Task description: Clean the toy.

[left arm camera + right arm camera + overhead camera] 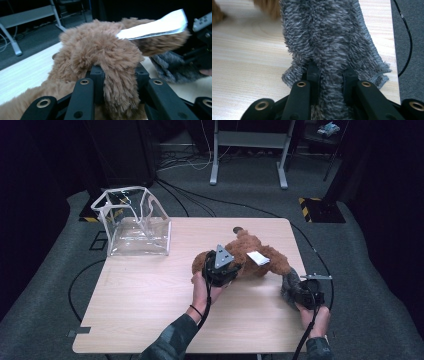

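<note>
A brown plush toy [257, 254] with a white tag [258, 258] lies on the right half of the wooden table [150, 290]. My left gripper [223, 271] is at the toy's left end, shut on a thick fold of brown fur [117, 82] that bulges between the jaws. The tag [155, 26] sticks out over the toy's back. A grey fuzzy cloth [289, 283] with a hemmed edge lies at the toy's right end, and my right gripper [298, 290] is shut on it. Grey pile [329, 37] fills the gap between the right gripper's [329, 75] jaws. Whether the cloth is joined to the toy I cannot tell.
A clear plastic bag [135, 222] with white trim stands open at the table's far left corner. The right table edge [393, 50] runs close beside the grey cloth, with a black cable [407, 42] on the carpet beyond. Metal frame legs [215, 170] stand behind the table.
</note>
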